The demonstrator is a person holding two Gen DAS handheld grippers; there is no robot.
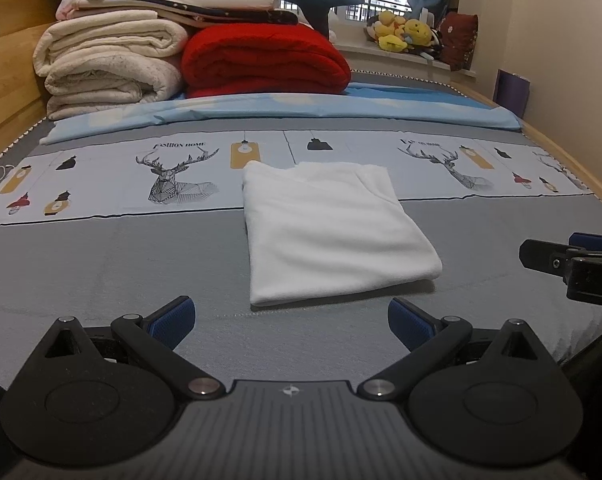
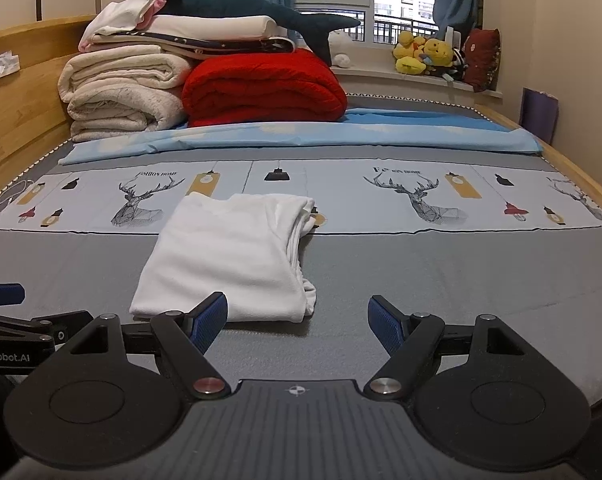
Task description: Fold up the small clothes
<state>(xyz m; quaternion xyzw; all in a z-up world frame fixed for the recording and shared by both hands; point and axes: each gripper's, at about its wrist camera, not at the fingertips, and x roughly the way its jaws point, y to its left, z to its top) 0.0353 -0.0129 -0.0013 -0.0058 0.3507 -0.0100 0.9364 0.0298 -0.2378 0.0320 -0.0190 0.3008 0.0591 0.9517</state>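
White folded garment (image 1: pixel 333 236) flat on grey bed sheet (image 1: pixel 101 272), at 12 o'clock of left gripper (image 1: pixel 291 322), 11 o'clock of right gripper (image 2: pixel 297 320). Both spread wide, empty, held clear. Layered edges at 3 o'clock; fold looks finished.

white folded garment (image 1: pixel 333 232): 1 | red blanket (image 1: pixel 265 60): 1 | tools: 2, left tool (image 1: pixel 291 322), right tool (image 2: pixel 297 320)
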